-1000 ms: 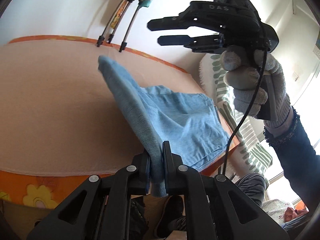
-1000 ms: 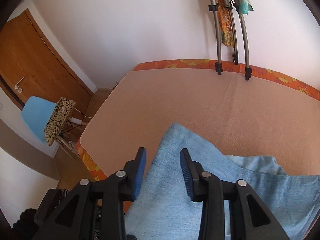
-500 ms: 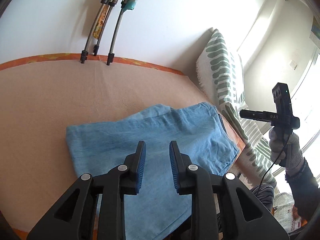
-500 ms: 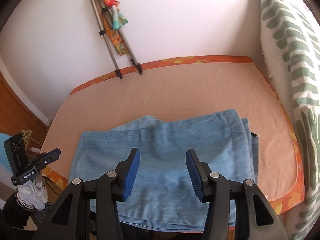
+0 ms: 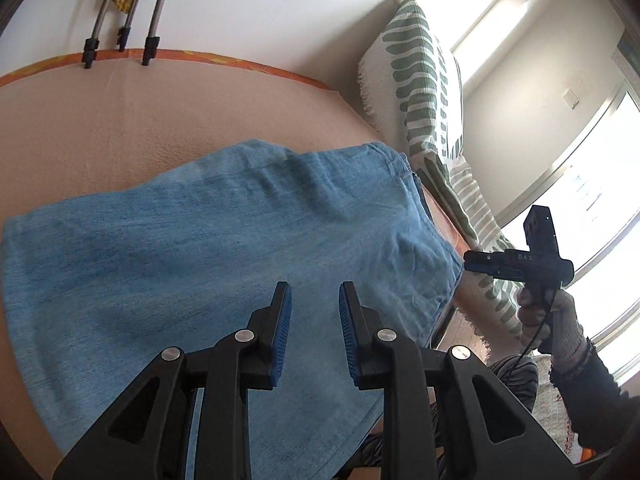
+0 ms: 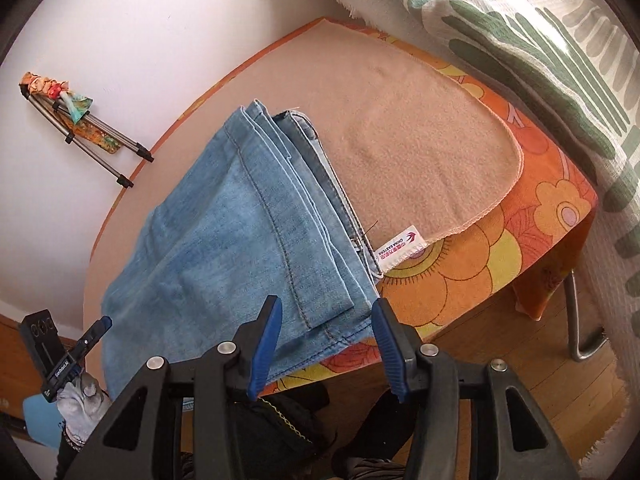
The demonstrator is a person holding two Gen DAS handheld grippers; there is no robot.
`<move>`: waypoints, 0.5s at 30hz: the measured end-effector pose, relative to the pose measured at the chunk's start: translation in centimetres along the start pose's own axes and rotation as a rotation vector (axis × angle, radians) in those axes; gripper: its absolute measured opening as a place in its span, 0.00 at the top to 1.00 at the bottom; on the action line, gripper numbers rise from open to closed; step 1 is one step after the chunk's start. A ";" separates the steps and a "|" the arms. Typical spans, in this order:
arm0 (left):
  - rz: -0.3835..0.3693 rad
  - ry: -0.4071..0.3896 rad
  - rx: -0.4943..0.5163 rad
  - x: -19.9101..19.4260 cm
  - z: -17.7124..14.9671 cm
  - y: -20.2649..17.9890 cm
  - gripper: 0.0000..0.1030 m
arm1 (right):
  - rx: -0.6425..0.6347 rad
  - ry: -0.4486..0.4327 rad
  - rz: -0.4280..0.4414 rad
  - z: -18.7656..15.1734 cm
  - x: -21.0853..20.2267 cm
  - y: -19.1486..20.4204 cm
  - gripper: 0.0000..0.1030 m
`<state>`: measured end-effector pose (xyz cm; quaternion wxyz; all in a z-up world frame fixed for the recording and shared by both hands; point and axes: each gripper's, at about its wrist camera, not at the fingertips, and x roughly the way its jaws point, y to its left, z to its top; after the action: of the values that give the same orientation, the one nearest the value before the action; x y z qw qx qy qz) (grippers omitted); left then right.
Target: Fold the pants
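Light blue denim pants (image 5: 208, 256) lie folded flat on a table covered with a peach blanket (image 5: 100, 120). My left gripper (image 5: 314, 288) hovers over the near part of the pants. Its jaws are opening and nothing is between them. In the right wrist view the pants (image 6: 224, 232) show stacked layered edges on their right side. My right gripper (image 6: 327, 302) stands open just above their near right corner and holds nothing. A gloved hand holds the right gripper (image 5: 472, 267) beyond the table's right end. The left gripper (image 6: 102, 324) shows at the lower left.
An orange floral cloth (image 6: 500, 248) lies under the blanket and hangs over the table edge. A white and green patterned throw (image 5: 420, 80) stands close to the table's right end. Tripod legs (image 5: 120, 12) lean on the far wall. A metal table leg (image 6: 576, 312) stands on wooden floor.
The left gripper let go of the raised fold of the pants, which now lies flat, and moved in over it. The right gripper swung down to the table's right end.
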<state>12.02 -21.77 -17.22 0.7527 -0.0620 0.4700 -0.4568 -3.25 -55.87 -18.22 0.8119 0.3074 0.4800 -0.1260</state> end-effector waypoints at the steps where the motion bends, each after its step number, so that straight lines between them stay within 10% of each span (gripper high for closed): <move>1: 0.000 0.018 0.017 0.1 -0.6 -0.4 0.73 | -0.012 0.003 -0.009 -0.1 0.3 0.3 0.52; 15: 0.129 0.196 0.465 4.0 -5.6 -7.7 0.62 | -0.024 0.008 0.028 -2.0 0.5 3.4 0.57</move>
<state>3.47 -27.35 -18.87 0.7254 0.1873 0.4259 -0.5073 -2.74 -51.94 -18.08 0.8152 0.3049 0.4804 -0.1076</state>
